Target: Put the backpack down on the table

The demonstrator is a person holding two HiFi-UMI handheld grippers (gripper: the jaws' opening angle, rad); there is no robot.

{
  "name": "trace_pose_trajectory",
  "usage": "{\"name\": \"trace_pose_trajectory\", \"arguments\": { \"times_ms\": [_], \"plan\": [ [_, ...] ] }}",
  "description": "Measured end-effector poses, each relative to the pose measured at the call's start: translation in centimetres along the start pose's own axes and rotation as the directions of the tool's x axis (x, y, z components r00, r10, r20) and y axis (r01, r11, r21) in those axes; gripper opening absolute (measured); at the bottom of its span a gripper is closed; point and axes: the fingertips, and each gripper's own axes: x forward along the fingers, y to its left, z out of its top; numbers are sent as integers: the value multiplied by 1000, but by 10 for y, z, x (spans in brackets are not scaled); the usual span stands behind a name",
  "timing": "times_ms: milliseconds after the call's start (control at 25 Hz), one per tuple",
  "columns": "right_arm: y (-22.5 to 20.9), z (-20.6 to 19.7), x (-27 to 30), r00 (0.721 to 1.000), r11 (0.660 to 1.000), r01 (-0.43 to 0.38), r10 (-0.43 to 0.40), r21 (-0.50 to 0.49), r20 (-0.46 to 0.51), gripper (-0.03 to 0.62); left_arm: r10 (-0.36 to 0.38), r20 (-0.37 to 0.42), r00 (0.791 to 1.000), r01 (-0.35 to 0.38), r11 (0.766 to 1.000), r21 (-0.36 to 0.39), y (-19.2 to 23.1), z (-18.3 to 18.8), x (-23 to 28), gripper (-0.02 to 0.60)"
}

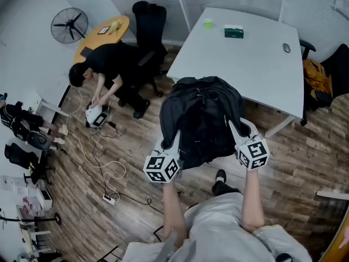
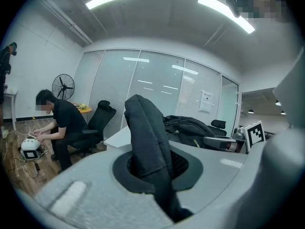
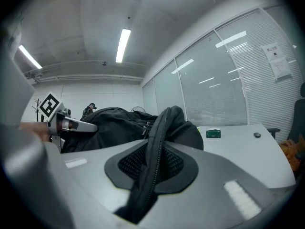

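The black backpack [image 1: 202, 119] is hanging between the two grippers. It is not lying flat on the white counter [image 1: 245, 70] yet. Most of it is hanging over the wood floor [image 1: 305, 162], just in front of the counter's near edge, close to the near left corner. Only its far end is reaching over that edge, and I cannot tell if that end is touching the counter.

The left gripper [image 1: 175, 137] is pinching a thick dark strap of the backpack. The right gripper [image 1: 236, 129] is pinching a fold with a zipper running along it. Both are squeezing the cloth, one on each side of the bag.

The counter is lying straight ahead of both grippers. The bag's bulk is stretching from the person toward it. I think the right gripper is sitting a little nearer the near edge. So the bag is needing to go forward over that edge, then down.

A green box [image 1: 234, 32], a small green cup [image 1: 208, 22] and a mouse [image 1: 287, 47] are sitting near the far edge, well apart from the bag. The words on the box are looking too small to read. A paper [image 2: 206, 101] on the glass wall [image 2: 119, 94] is looking too blurry too.
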Motion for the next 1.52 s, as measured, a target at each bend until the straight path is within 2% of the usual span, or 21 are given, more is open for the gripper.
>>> {"name": "trace_pose_trajectory", "arguments": {
  "times_ms": [240,400,840,1000,1160,1520],
  "plan": [
    [-15,3,17,1000,1000,-8,8,-3,24,46,-17,22,1000,17,1000,-8,6,5,23,28],
    [-44,21,39,999,1000,-6,7,-4,41,48,-31,34,999,32,999,-18,4,25,65,28],
    [-92,27,64,997,999,40,-39,-13,61,48,-96,42,994,96,995,-1,7,35,137,28],
    [-114,36,96,996,998,55,-54,-22,66,48,-119,39,992,119,993,15,22,50,182,28],
    [-143,48,138,996,998,62,-60,-20,62,48,-127,34,991,127,992,1,43,67,233,28],
    [-198,78,250,994,996,94,-93,-2,60,48,-168,22,985,168,986,1,106,119,342,28]
  ]
}}
